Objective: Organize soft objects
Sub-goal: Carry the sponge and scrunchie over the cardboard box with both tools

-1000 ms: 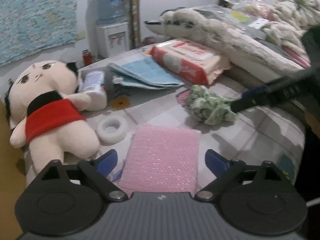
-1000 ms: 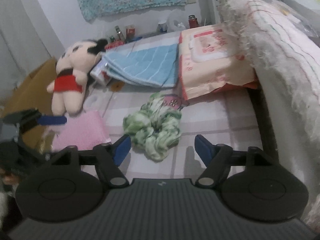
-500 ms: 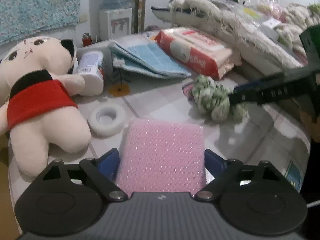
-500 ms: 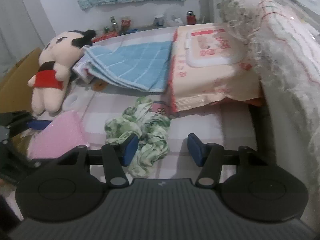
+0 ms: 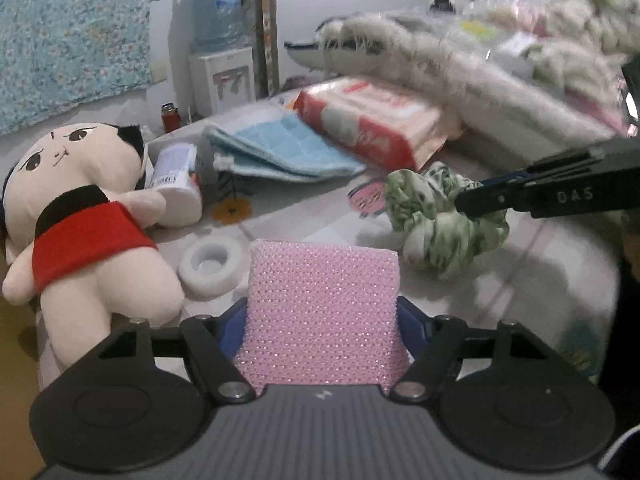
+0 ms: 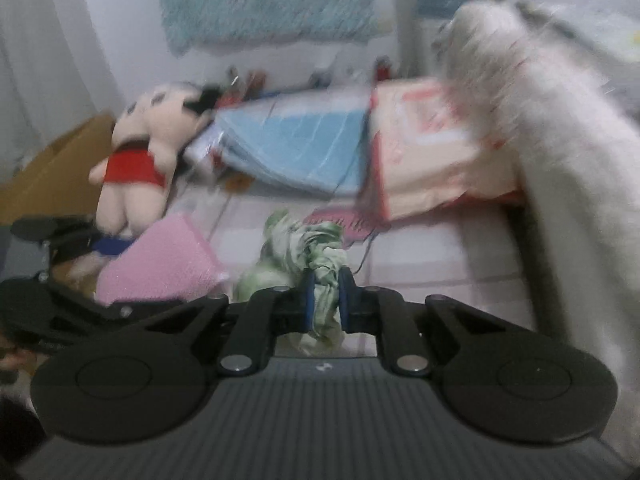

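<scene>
The pink sponge pad (image 5: 320, 312) lies flat on the table (image 5: 500, 280) between the blue fingers of the left hand-held gripper (image 5: 320, 320), its long axis running straight away from that camera toward the folded blue towel (image 5: 280, 148). The left jaws are closing on it, and the pads appear to press its two long edges. The green-and-white scrunchie (image 6: 316, 268) sits bunched to the pad's right, with no clear long axis. The right hand-held gripper (image 6: 325, 300) is clamped on a fold of it, jaws nearly together; in the left wrist view this gripper (image 5: 472, 200) reaches in from the right. The table wears a pale checked cloth. On it a plush doll (image 5: 80, 216) in a red top lies on its back with its head toward the far wall, beside a white ring (image 5: 210, 266) and a white bottle (image 5: 176, 184) on its side. A red pack of wipes (image 5: 372, 124) leans against a shaggy white blanket (image 5: 460, 76). Behind stand a water dispenser (image 5: 222, 52) and a teal patterned cloth (image 5: 72, 36) hung on the wall. The right wrist view is blurred.
</scene>
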